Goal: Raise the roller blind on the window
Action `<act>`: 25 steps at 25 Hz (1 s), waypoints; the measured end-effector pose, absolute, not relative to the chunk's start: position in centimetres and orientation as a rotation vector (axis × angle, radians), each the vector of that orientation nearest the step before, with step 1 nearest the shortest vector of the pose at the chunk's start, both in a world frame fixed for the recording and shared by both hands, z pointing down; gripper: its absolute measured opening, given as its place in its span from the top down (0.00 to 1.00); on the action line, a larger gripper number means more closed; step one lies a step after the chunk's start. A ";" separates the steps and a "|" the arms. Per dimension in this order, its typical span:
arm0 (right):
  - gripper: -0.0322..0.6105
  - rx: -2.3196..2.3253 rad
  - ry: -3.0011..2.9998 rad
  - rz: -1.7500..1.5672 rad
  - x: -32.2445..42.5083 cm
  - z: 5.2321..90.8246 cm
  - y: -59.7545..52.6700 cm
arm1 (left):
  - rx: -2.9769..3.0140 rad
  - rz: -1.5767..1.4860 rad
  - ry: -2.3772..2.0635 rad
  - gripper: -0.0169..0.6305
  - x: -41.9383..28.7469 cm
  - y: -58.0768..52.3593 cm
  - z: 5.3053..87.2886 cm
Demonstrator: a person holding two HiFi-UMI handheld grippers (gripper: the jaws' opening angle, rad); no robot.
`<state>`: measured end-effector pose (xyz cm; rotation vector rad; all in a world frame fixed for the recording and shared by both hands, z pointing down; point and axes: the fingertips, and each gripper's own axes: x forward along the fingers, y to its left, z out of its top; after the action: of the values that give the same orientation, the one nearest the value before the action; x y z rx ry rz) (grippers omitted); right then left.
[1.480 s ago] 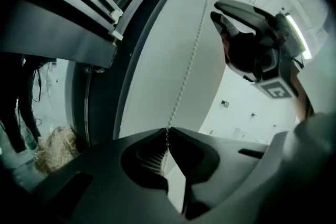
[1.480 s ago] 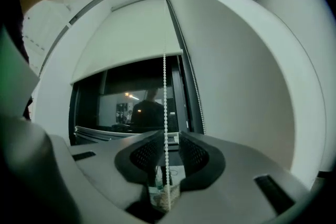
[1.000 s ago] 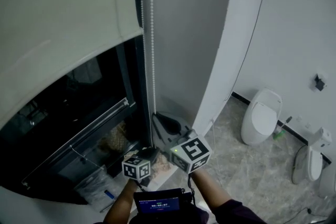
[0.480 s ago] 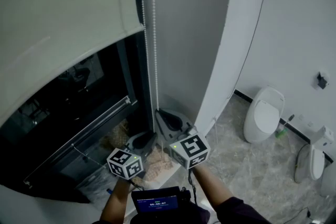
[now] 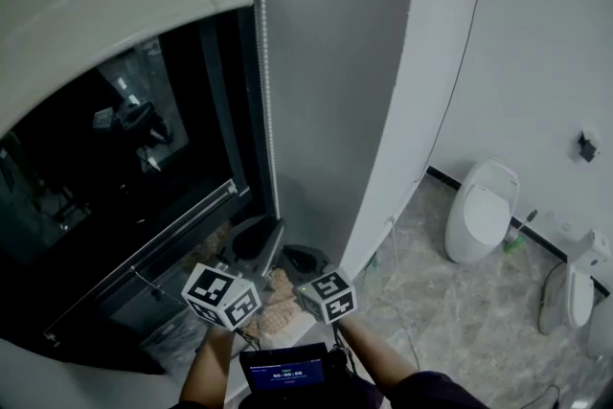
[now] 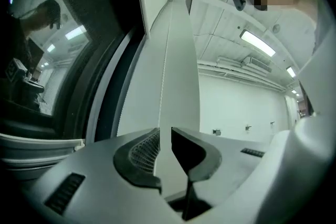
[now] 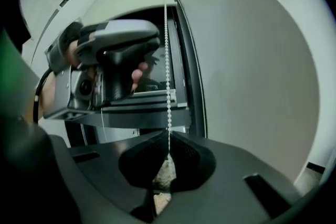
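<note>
The cream roller blind covers the top of the dark window. Its white bead chain hangs along the window's right frame. My right gripper is low beside the frame; in the right gripper view it is shut on the bead chain, which runs taut up from the pads. My left gripper sits just left of it and slightly higher. In the left gripper view its jaws stand a narrow gap apart, with the bead chain running through the gap against the left pad.
A grey wall panel rises right of the chain. A metal rail crosses the lower window. A white urinal and another white fixture stand on the marble floor at the right. A small screen sits below.
The blind's bottom edge has risen, baring more dark glass. My right gripper has come down with the chain. My left gripper has moved up and left along the chain.
</note>
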<state>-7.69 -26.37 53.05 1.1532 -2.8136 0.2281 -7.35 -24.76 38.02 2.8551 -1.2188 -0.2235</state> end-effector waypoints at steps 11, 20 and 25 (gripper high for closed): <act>0.93 1.112 -2.802 0.302 -8.0 56.2 -24.2 | 2.861 -0.198 -1.344 0.95 -7.3 -25.2 36.4; 0.92 1.132 -2.793 0.434 -6.9 56.0 -24.0 | 2.845 -0.174 -1.369 0.96 -8.0 -25.8 37.0; 0.92 1.164 -2.907 0.304 -5.9 48.8 -24.5 | 2.772 -0.104 -1.325 0.96 -7.9 -27.1 41.1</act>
<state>-5.94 -24.52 48.81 1.1644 -2.9068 0.3045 -7.94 -27.14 41.14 2.7721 -1.3254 -0.1042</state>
